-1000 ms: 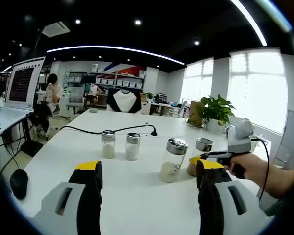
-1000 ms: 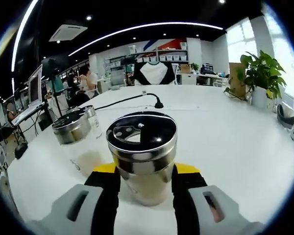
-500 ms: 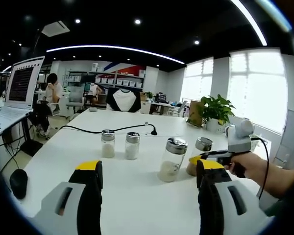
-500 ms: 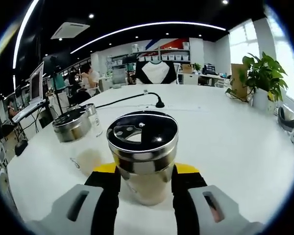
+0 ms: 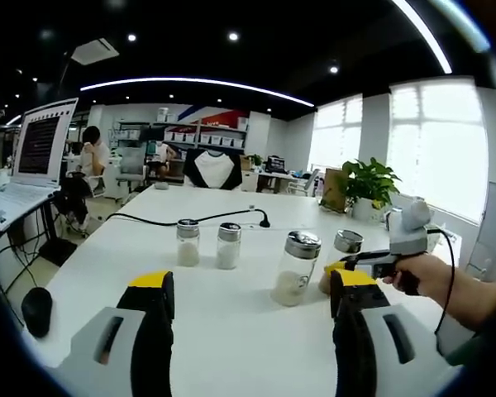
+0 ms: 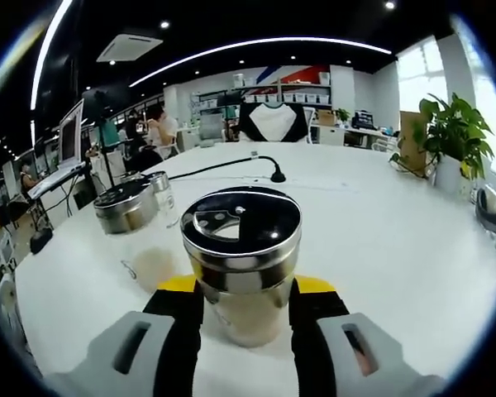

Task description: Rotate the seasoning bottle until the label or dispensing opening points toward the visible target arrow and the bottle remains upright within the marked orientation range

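Right up close in the right gripper view, the right gripper has its two jaws pressed against the sides of the seasoning bottle, which stands upright between them on the white table. Its steel cap shows a wedge-shaped dispensing opening toward the far left of the lid. Just beyond the left jaw stands a second shaker, close by but apart.

Over to the left gripper view: the left gripper hangs above the table with jaws spread wide, nothing between them. Past its right jaw, a hand holds the other gripper at the gripped bottle. A clear shaker stands ahead, between the jaws. Farther on, two small shakers stand side by side. Beyond them a black cable runs across the table.
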Demonstrator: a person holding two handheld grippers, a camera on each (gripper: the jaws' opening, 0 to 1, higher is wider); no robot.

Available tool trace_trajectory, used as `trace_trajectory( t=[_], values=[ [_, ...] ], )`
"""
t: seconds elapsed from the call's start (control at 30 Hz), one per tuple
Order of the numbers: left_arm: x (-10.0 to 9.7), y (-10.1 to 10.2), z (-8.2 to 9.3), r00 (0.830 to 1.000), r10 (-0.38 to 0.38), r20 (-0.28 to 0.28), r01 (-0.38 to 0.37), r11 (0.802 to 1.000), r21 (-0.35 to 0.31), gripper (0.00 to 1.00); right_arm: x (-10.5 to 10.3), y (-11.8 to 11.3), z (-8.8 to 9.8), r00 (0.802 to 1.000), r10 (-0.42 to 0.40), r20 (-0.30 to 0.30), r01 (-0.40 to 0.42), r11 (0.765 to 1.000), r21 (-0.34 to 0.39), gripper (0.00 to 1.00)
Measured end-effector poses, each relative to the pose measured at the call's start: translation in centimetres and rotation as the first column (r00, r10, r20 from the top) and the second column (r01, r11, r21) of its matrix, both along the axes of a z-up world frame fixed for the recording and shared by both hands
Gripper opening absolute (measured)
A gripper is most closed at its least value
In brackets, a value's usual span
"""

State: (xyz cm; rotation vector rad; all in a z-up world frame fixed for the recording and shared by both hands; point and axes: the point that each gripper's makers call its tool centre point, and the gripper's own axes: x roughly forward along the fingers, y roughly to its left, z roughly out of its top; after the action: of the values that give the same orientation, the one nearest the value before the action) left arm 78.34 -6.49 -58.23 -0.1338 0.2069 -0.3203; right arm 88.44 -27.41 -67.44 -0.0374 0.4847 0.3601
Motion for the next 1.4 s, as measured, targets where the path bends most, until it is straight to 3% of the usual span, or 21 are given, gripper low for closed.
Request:
trace_trajectory(
  t=[0.7,1.4],
  values=[
    [-0.15,0.00,0.10,1.000,-0.004,0.001,0.004,1.000,0.009,0.82,-0.36,0.46,-0.07,0.984,0.175,0.014,-0.175,0.984,-0.026,0.39],
    [-0.10,-0.33,0.15,1.000,-0.015,-0.001,0.015,1.000,0.014,0.82,-0.69,0.75,-0.14,0.961,0.277,0.003,-0.277,0.961,-0.026,0.39]
  ],
)
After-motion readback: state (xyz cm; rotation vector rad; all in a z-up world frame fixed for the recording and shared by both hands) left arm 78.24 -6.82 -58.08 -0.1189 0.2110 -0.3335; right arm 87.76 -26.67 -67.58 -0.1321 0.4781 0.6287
